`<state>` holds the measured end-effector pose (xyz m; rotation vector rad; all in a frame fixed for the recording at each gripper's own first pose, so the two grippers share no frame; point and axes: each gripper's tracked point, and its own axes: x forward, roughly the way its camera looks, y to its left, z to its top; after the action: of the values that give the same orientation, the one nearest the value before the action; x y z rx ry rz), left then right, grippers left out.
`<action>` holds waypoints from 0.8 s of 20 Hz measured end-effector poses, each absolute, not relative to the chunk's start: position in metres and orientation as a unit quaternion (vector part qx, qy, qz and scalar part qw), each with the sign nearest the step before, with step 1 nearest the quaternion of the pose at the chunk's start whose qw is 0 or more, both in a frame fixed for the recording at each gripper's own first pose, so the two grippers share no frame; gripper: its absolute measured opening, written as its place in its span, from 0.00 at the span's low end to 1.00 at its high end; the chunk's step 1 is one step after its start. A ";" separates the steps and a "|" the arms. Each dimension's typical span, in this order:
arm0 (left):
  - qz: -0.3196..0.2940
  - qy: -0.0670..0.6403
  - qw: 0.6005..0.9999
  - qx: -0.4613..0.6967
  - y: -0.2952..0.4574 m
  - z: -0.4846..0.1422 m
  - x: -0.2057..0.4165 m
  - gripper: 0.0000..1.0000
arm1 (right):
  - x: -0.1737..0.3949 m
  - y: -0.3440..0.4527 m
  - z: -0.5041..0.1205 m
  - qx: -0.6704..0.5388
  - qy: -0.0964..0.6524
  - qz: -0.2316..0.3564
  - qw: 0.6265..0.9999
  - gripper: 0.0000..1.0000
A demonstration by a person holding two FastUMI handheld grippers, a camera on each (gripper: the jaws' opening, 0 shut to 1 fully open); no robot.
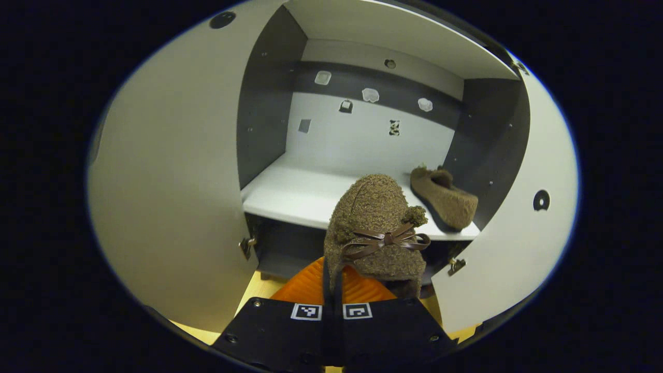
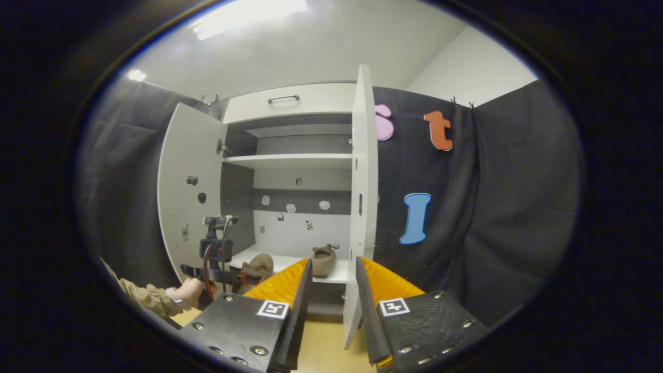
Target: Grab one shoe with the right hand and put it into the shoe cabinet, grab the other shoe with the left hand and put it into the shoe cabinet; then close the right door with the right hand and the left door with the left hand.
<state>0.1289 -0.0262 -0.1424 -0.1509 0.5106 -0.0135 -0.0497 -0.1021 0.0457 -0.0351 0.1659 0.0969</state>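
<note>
Second shoe (image 1: 377,230), pinched at its heel edge by the left gripper (image 1: 331,290), hangs just short of the lower shelf (image 1: 290,194) near the first shoe (image 1: 445,197), so it may droop, catch the shelf lip or slip; right gripper (image 2: 331,290) idles apart.

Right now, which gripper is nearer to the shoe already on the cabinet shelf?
Left. The left gripper, holding the second shoe, is at the shelf's front edge near the shelved shoe. The right gripper hangs back, open, outside the cabinet.

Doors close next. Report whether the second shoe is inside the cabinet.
Not yet: the left tool holds the second shoe before the shelf.
</note>
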 end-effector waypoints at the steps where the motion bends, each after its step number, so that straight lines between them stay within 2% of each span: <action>1: -0.008 0.246 0.967 -0.074 -0.028 -0.135 0.139 0.01 | -0.051 -0.106 0.047 -0.017 0.082 0.043 0.995 0.46; 2: -0.009 0.240 0.968 -0.073 -0.028 -0.125 0.152 0.00 | -0.052 -0.111 0.047 -0.018 0.082 0.038 0.996 0.49; 4: -0.008 0.236 0.969 -0.075 -0.030 -0.110 0.178 0.00 | -0.053 -0.122 0.048 -0.021 0.078 0.026 0.996 0.46; 8: 0.001 0.234 0.969 -0.085 -0.032 -0.097 0.227 0.00 | -0.055 -0.147 0.049 -0.019 0.073 -0.005 0.997 0.49; 14: 0.008 0.255 0.963 -0.090 -0.029 -0.102 0.285 0.01 | -0.062 -0.188 0.046 -0.031 0.078 -0.071 0.994 0.49; 15: 0.007 0.258 0.962 -0.087 -0.030 -0.105 0.291 0.00 | -0.064 -0.193 0.045 -0.031 0.080 -0.080 0.993 0.46; 16: 0.008 0.259 0.962 -0.085 -0.029 -0.106 0.297 0.01 | -0.065 -0.198 0.042 -0.033 0.084 -0.088 0.992 0.49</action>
<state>0.2970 -0.0294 -0.1064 -0.1727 0.5252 0.0167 -0.0648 -0.1980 0.0421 -0.0657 0.1677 -0.1772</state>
